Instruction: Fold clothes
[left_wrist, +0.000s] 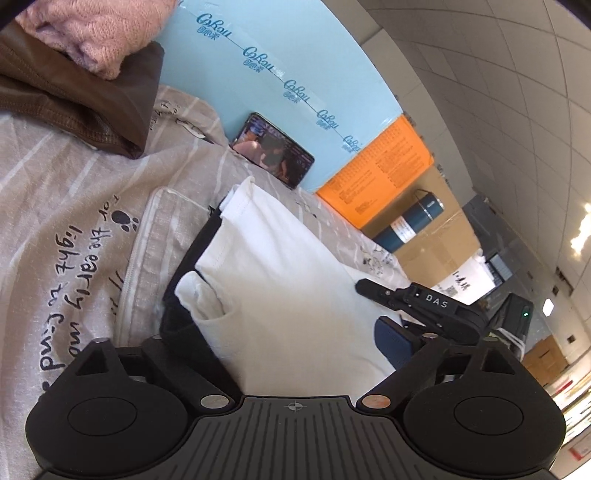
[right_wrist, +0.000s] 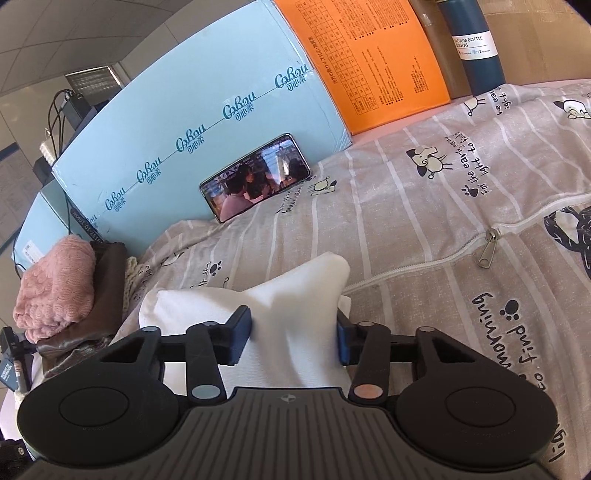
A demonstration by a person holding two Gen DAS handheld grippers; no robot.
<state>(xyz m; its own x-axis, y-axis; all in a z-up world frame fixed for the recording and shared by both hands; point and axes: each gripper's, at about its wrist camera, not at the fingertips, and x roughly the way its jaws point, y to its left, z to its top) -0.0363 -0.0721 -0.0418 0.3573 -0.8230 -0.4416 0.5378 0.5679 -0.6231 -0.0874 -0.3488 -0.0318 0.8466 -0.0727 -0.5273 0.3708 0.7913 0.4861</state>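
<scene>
A white garment (left_wrist: 280, 266) lies partly folded on the grey printed bed cover (left_wrist: 74, 206), with a dark garment (left_wrist: 184, 280) under its left edge. My left gripper (left_wrist: 280, 354) stands wide open around the white cloth; its left finger is hidden under the fabric. The other gripper's black body (left_wrist: 424, 306) shows at the cloth's right side. In the right wrist view the white garment (right_wrist: 295, 306) bunches up between the blue pads (right_wrist: 242, 336) of my right gripper (right_wrist: 293, 339), whose jaws stand apart with cloth between them.
A pink knit (left_wrist: 92, 33) sits on a brown garment (left_wrist: 92, 103) at the bed's left. A phone (right_wrist: 255, 177) leans on a light blue box (right_wrist: 192, 96). An orange box (right_wrist: 373, 59) and a blue bottle (right_wrist: 476, 40) stand behind. A zipper (right_wrist: 487, 251) crosses the cover.
</scene>
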